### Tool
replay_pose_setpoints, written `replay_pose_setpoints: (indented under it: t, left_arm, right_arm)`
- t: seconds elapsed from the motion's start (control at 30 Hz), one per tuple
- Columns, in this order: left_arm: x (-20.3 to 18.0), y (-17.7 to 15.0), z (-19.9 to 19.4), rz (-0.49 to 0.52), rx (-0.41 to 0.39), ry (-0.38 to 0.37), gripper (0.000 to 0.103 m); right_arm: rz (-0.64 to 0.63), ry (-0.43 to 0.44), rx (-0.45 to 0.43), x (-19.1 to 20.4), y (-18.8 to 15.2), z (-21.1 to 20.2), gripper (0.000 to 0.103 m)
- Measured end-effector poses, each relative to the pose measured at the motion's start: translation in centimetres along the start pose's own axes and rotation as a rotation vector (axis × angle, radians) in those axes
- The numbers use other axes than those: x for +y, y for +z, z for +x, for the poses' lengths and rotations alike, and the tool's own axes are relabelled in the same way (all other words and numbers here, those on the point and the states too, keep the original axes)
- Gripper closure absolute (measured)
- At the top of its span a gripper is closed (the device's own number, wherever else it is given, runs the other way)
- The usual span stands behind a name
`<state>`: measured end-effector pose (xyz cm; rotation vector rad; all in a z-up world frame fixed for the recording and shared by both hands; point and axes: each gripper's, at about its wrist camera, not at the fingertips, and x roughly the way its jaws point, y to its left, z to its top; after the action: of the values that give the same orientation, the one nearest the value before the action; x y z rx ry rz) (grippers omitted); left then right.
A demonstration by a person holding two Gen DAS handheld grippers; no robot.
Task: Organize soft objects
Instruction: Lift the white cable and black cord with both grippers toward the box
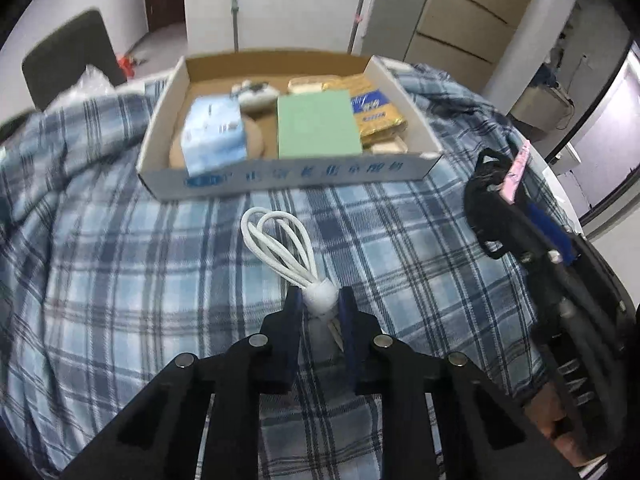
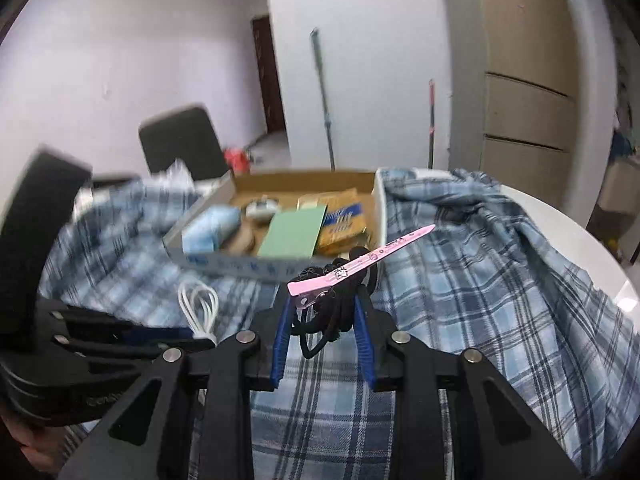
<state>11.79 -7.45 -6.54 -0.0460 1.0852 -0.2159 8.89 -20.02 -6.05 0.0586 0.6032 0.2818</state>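
Observation:
My left gripper (image 1: pixel 319 300) is shut on a coiled white cable (image 1: pixel 280 244) at its white wrap, above the plaid cloth (image 1: pixel 120 280). The cable also shows in the right wrist view (image 2: pixel 198 306). My right gripper (image 2: pixel 325 304) is shut on a bundle of black hair ties (image 2: pixel 332 312) with a pink hair clip (image 2: pixel 360 260) attached; the bundle also shows in the left wrist view (image 1: pixel 486 200). An open cardboard box (image 1: pixel 280 176) lies ahead on the cloth, holding a green pad (image 1: pixel 318 124), a blue packet (image 1: pixel 212 132), gold packets (image 1: pixel 376 108) and a plush toy (image 1: pixel 256 94).
A dark chair (image 1: pixel 68 60) stands behind the table at the left. A mop handle (image 1: pixel 358 12) leans on the far wall. The white table edge (image 2: pixel 580 232) shows at the right, beside wooden cabinets (image 2: pixel 524 112).

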Motion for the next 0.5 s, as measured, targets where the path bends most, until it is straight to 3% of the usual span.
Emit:
replay_pose_setpoints:
  t: [0.07, 0.2, 0.3, 0.4, 0.5]
  left_arm:
    - [-0.3, 0.3, -0.5, 0.016, -0.017, -0.001, 0.084]
    - [-1.2, 0.7, -1.3, 0.084, -0.014, 0.011, 0.084]
    - [-2.4, 0.7, -1.0, 0.210, 0.055, 0.049, 0.084]
    - [-2.6, 0.8, 0.3, 0.271, 0.178, 0.075, 0.084]
    - [-2.7, 1.1, 1.5, 0.339, 0.242, 0.166, 0.083]
  right_arm:
    - [0.028, 0.018, -0.003, -0.5, 0.1, -0.1, 0.075]
    - [0.054, 0.012, 0.085, -0.9, -0.1, 1.6, 0.075]
    - [0.069, 0.012, 0.111, -1.2, -0.2, 2.0, 0.075]
    - [0.062, 0.010, 0.111, -1.0, -0.4, 2.0, 0.075]
    - [0.046, 0.008, 0.108, -0.6, -0.3, 2.0, 0.075]
